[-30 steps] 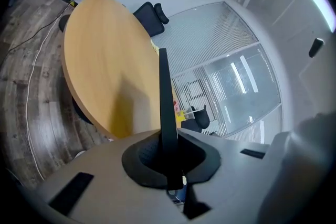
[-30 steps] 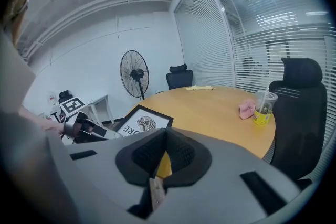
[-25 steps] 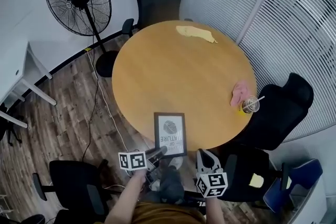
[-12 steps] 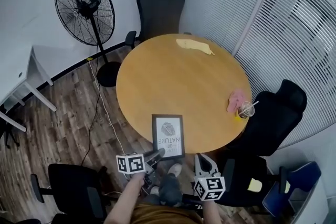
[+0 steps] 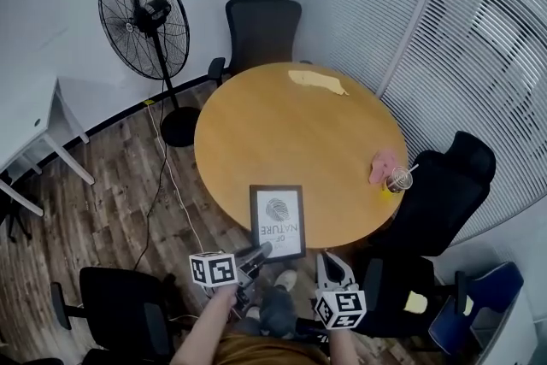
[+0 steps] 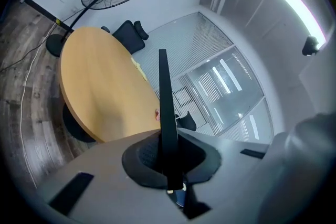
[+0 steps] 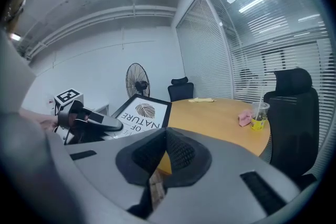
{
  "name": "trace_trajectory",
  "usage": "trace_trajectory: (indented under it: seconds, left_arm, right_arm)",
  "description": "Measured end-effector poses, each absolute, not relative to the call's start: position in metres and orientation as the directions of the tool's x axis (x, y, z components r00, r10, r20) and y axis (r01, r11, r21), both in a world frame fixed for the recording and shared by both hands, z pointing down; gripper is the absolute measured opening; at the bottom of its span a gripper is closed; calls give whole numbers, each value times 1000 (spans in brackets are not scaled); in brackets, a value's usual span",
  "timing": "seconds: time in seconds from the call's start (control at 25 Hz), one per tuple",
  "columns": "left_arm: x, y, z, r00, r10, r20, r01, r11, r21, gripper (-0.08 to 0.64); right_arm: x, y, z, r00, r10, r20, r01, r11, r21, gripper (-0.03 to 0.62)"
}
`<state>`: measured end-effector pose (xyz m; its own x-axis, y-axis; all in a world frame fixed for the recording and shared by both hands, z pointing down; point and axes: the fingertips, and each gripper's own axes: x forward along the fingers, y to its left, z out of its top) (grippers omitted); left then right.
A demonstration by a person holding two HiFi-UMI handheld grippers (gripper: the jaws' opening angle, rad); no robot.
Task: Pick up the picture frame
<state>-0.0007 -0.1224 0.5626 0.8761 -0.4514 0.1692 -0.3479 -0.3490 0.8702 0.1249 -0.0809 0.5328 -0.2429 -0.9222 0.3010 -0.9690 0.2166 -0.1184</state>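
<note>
The picture frame (image 5: 278, 220) is black-edged with a white print. It sits at the near edge of the round wooden table (image 5: 282, 141) and overhangs it. My left gripper (image 5: 260, 253) is shut on the frame's near left corner. In the left gripper view the frame's thin black edge (image 6: 164, 105) stands upright between the jaws. The right gripper view shows the frame (image 7: 143, 113) tilted up off the tabletop, with the left gripper (image 7: 92, 122) clamped on it. My right gripper (image 5: 330, 263) hangs just right of the frame, shut on nothing and not touching it.
A yellow cloth (image 5: 316, 82) lies at the table's far side. A pink cloth (image 5: 381, 166) and a plastic cup with a straw (image 5: 398, 180) are at its right edge. Black office chairs (image 5: 262, 23) ring the table, a standing fan (image 5: 144, 20) is at the left, and a white desk (image 5: 26, 132) is further left.
The left gripper has raised the frame slightly while staying shut on it. The right gripper has drifted a little beside it. The head view has shifted so the table sits lower in the picture.
</note>
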Motion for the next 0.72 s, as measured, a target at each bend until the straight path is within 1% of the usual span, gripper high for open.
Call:
trace_trajectory:
  seconds: [0.48, 0.72]
  left_arm:
    - [-6, -116, 555, 881, -448, 153, -337, -367, 867, 43]
    - [-4, -115, 556, 887, -440, 142, -313, -347, 884, 43]
  right_arm:
    - [125, -75, 530, -227, -930, 290, -972, 199, -122, 12]
    - [124, -76, 529, -233, -929, 289, -971, 204, -126, 12]
